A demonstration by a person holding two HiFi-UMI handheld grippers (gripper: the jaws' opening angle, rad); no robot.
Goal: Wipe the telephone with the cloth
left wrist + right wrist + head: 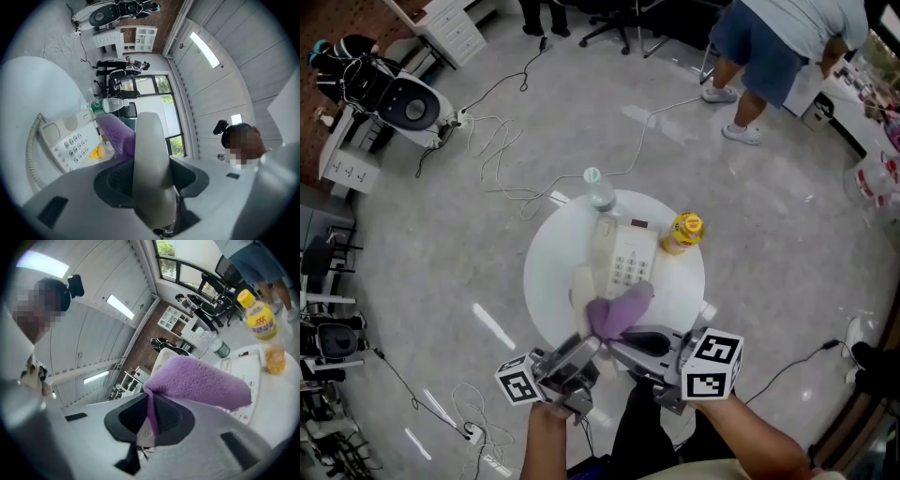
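A cream telephone sits in the middle of a round white table; its keypad base also shows in the left gripper view. My left gripper is shut on the cream handset, lifted off the base at the table's near side. The handset stands beside the base. My right gripper is shut on a purple cloth, which hangs over the phone's near end. In the right gripper view the cloth bulges out from the jaws, in front of the keypad.
A clear water bottle and a yellow-capped drink bottle stand on the table's far side. Cables trail over the grey floor. A person stands at the far right, by a cluttered bench.
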